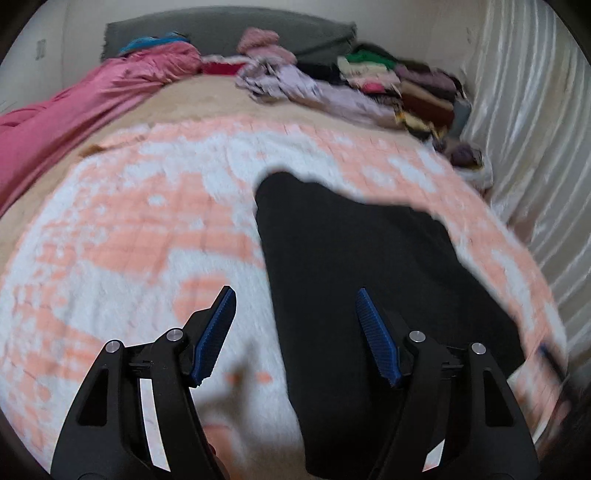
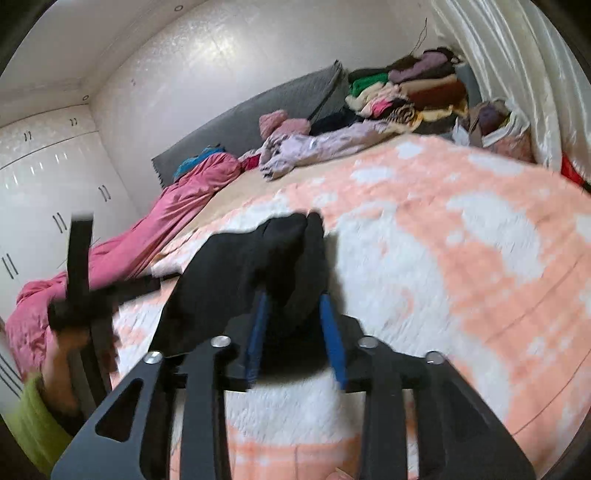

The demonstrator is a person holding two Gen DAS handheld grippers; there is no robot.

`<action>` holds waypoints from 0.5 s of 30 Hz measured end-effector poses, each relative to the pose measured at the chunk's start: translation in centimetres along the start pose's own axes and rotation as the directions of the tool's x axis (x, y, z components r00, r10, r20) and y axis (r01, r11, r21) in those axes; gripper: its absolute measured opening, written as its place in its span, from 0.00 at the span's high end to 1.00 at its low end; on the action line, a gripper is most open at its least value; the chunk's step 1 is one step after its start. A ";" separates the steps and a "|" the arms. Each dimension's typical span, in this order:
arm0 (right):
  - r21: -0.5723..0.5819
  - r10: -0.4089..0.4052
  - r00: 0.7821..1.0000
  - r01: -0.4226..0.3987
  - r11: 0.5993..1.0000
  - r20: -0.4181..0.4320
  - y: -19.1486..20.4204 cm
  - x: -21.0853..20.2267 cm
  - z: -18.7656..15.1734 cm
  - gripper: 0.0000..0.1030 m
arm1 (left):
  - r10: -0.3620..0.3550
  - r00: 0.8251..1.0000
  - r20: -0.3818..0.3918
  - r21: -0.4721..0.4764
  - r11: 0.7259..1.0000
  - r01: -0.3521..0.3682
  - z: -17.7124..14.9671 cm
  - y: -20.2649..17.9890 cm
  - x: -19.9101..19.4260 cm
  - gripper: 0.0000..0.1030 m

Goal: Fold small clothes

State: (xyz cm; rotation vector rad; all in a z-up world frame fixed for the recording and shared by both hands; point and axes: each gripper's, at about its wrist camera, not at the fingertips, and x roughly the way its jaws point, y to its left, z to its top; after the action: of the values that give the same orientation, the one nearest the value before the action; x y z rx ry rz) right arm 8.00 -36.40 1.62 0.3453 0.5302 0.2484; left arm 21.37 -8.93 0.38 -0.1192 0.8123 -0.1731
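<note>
The black garment [image 1: 369,280] lay on the peach-and-white blanket [image 1: 147,229] that covered the near part of the bed, spread flat and long in the left wrist view, with its near end running down between the two grippers' side of the bed. In the right wrist view a bunched fold of the same garment [image 2: 258,266] rose between the blue pads of the right gripper [image 2: 295,332]; its jaws stood partly apart, and through the blur it could not be told whether the pads still pressed on the cloth. The left gripper [image 1: 295,332] hung above the garment's left edge with its jaws spread wide and nothing between them, the left pad over the blanket and the right pad over the black cloth. At the left edge of the right wrist view the person's hand [image 2: 68,343], in a yellow-green sleeve [image 2: 33,417], held the dark frame of the other gripper. Farther off, a pink quilt [image 1: 74,107] stretched along the left side of the bed, a grey pillow [image 1: 229,33] leaned at the head, a lilac garment [image 1: 295,85] lay crumpled beside it, and a pile of folded clothes [image 1: 402,85] sat in the far right corner next to the pale curtain [image 1: 532,122].
</note>
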 end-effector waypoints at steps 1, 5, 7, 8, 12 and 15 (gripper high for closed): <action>-0.011 -0.011 1.000 0.011 1.000 0.008 0.1 0.1 0.7 0.62 | 0.025 1.000 0.003 0.019 1.000 -0.025 -0.9 -0.3 0.6 0.44; -0.069 -0.035 0.999 0.033 0.997 -0.036 0.7 2.4 3.8 0.51 | 0.011 0.999 0.039 0.021 1.000 -0.011 -2.2 0.4 1.0 0.44; -0.087 -0.039 0.995 0.031 0.996 -0.092 1.1 4.4 5.3 0.45 | -0.024 0.999 0.033 0.009 1.000 0.024 -2.0 1.1 0.9 0.43; -0.099 -0.034 0.993 0.023 0.995 -0.112 1.3 5.2 5.8 0.41 | -0.040 0.999 0.035 0.004 0.999 0.040 -2.0 1.4 0.8 0.43; -0.122 -0.038 0.981 0.015 0.992 -0.192 1.8 9.4 7.7 0.33 | -0.093 0.994 0.054 -0.014 0.996 0.093 -2.2 2.2 -0.1 0.39; -0.111 -0.060 0.968 0.034 0.993 -0.244 1.5 12.2 8.7 0.31 | -0.117 0.991 0.067 -0.006 0.993 0.118 -2.5 2.4 -0.8 0.39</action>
State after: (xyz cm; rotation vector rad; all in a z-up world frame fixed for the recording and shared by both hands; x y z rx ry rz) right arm 22.58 -33.34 3.73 0.1989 0.7669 0.2744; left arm 19.22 -6.51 -1.16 -0.1818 0.7406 -0.2744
